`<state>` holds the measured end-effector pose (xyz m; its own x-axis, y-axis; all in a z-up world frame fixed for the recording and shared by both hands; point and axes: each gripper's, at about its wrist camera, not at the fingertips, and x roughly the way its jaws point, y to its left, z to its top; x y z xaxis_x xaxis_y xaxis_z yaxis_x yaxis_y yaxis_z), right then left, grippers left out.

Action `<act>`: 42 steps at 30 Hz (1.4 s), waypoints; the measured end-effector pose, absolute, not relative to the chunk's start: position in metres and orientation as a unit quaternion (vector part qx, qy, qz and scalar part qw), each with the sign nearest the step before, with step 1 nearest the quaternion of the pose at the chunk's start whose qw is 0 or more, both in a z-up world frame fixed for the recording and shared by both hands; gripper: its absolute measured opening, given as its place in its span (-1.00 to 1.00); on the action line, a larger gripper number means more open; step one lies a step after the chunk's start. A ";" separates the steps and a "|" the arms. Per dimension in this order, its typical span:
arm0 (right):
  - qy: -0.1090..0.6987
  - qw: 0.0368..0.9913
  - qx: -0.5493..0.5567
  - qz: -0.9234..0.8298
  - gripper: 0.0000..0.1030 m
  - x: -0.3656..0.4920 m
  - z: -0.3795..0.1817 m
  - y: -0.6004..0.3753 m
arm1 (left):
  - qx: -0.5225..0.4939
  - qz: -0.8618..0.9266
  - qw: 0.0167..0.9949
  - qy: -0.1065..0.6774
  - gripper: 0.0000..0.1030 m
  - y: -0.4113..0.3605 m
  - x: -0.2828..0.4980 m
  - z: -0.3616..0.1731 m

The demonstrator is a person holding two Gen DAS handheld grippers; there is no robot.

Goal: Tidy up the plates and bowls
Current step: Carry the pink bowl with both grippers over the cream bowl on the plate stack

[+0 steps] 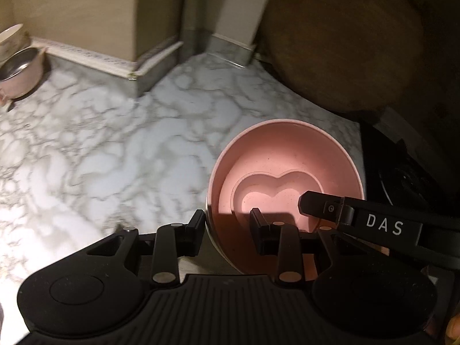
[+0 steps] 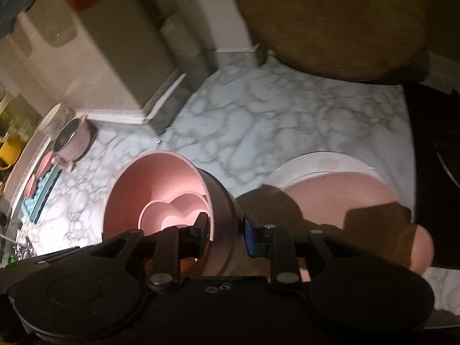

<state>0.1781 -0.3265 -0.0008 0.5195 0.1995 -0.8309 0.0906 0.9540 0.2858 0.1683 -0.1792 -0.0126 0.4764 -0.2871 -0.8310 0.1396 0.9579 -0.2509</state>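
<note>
- Pink bowl (image 1: 287,155): round and deep, with a pale outer rim. It is tipped, mouth open towards the cameras, held above the marble counter by a gripper clamped on each side of its wall.
- Heart dish (image 1: 276,192): small, pink and heart-shaped, nested in the bottom of the pink bowl.
- Pot (image 2: 73,141): pink outside and metal inside, with a side handle. It stands upright at the far left of the counter, by the wall.
- White bowl (image 1: 11,36): pale, sitting just behind the pot.
- Plate (image 2: 319,164): white-rimmed, blurred, lying flat on the counter to the right of the pink bowl.
</note>
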 end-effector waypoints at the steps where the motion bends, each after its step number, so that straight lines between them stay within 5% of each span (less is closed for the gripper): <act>1: 0.489 0.859 0.150 0.027 -0.53 0.177 -0.001 -0.335 | -0.073 -0.128 0.855 0.497 -0.37 -0.187 0.169 -0.013; 19: 0.510 0.838 0.191 -0.029 -0.54 0.175 -0.031 -0.434 | -0.030 -0.166 0.822 0.544 -0.37 -0.285 0.198 -0.043; 42: 0.537 0.814 0.219 -0.035 -0.47 0.189 -0.057 -0.457 | -0.021 -0.162 0.812 0.561 -0.37 -0.299 0.221 -0.066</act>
<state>0.1894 -0.4565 -0.0569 0.4202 0.1788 -0.8897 0.2927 0.9013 0.3193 0.2211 -0.2990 -0.0660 0.3184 -0.2863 -0.9037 0.2383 0.9469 -0.2160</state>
